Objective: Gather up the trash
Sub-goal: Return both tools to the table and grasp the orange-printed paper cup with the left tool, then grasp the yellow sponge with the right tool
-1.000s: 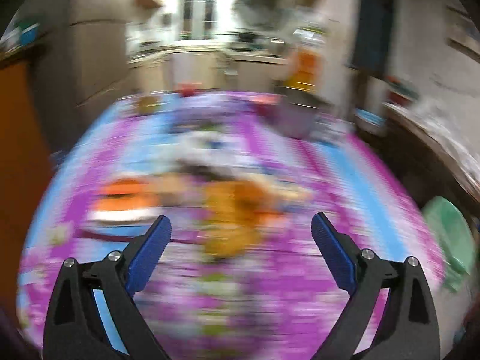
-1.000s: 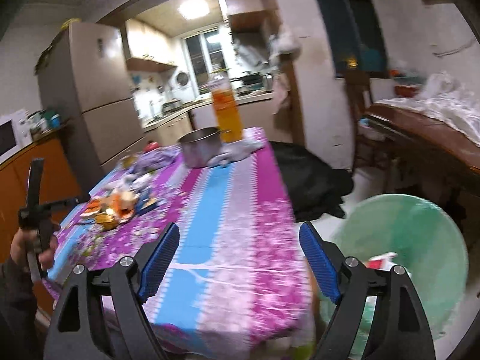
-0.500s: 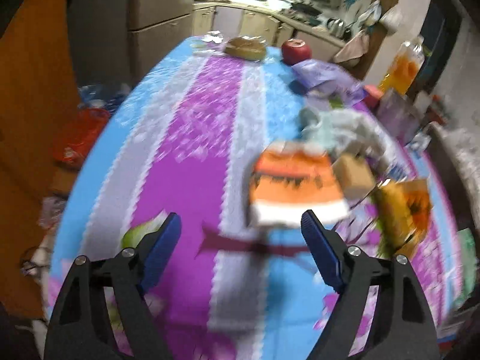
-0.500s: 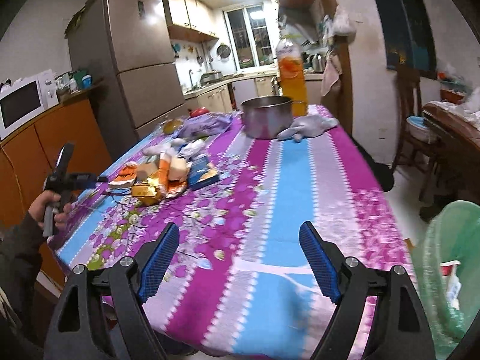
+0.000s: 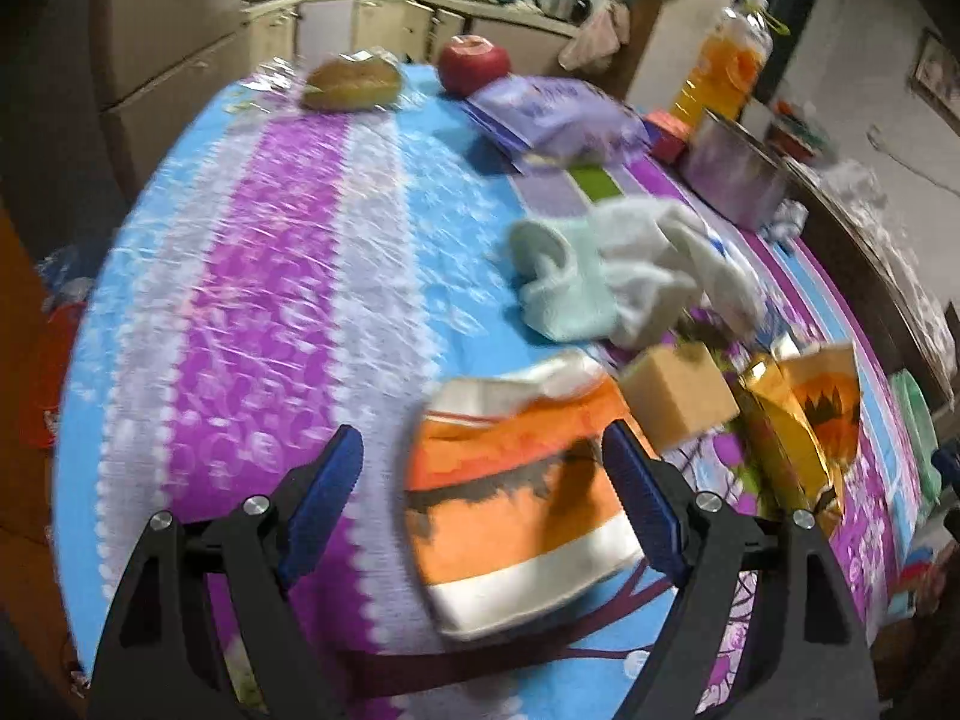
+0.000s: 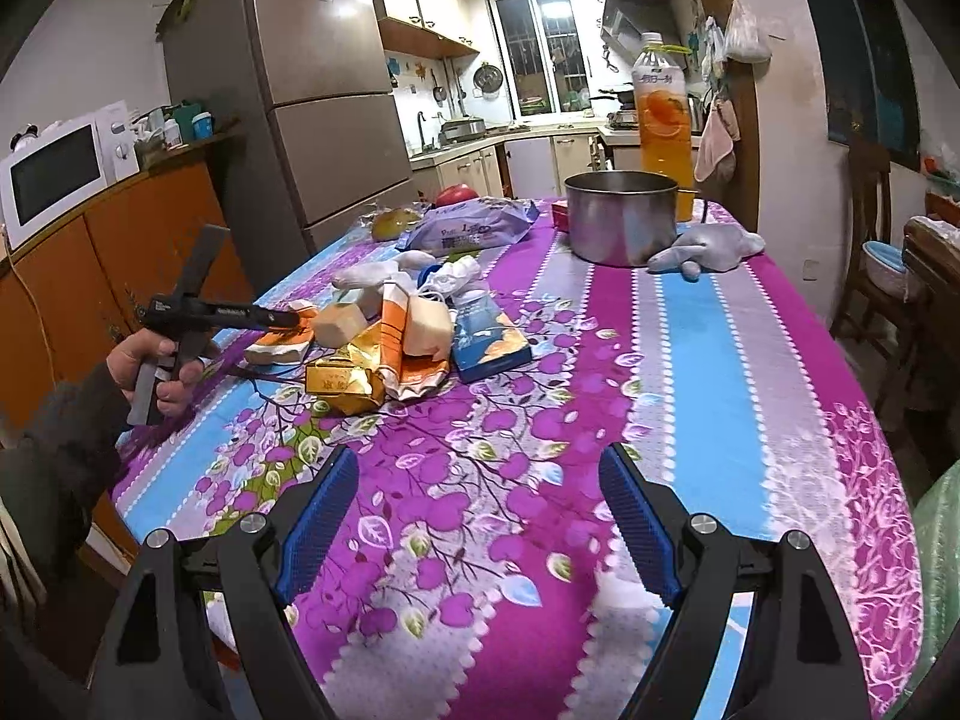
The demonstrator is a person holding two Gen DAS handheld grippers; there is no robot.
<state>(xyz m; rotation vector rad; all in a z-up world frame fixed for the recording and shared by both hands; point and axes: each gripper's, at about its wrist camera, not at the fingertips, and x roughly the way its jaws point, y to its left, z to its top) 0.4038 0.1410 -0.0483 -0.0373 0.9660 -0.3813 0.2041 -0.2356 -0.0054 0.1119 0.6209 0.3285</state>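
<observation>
– What is going on at the long surface with the purple and blue flowered cloth (image 6: 690, 324)?

– The pick-up has not begun. The left hand-held gripper (image 5: 483, 492) hangs spread wide, holding nothing, right over a flat orange and white wrapper with a dark band (image 5: 516, 516). That wrapper lies at the near end of a heap of trash.

– What else is in the heap?

– A tan block like a sponge (image 5: 678, 393) just beside the wrapper, a crinkly gold and orange packet (image 5: 798, 420) next to that, and a pale crumpled cloth (image 5: 606, 267) further back.

– And the other one?

– The right hand-held gripper (image 6: 480, 528) is spread wide too, with nothing in it. It floats over bare cloth, well apart from the heap.

– So what comes next?

– I think the left one must drop lower, get its 2 blue fingers (image 5: 327, 486) on each side of the wrapper's edge and squeeze. The wrapper looks thin and flat, so it may slip. At the right edge I can see something green (image 6: 942, 588), maybe a bin, but I cannot tell.
</observation>
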